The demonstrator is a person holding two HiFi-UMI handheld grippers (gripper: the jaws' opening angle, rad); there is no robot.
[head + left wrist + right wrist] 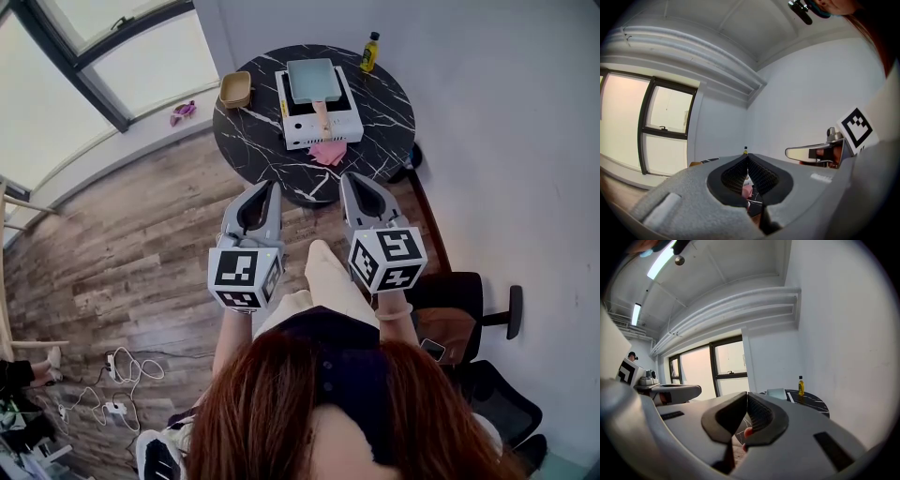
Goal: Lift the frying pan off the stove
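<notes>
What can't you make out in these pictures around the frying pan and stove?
Frying pan: left gripper view, hidden behind the shut left tongs.
Stove controls: head view, too small.
Bottle label: all views, too small.
Pink object by the window: head view, too small to identify.

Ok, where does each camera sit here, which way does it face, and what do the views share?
Head view: on the head, steeply down at table, stove, pan; shows hair, left gripper, right gripper.
Left gripper view: on the left gripper, level along its shut jaws toward window and wall; right gripper alongside.
Right gripper view: on the right gripper, along its shut jaws toward the table.
Shared: the bottle, in all three.
</notes>
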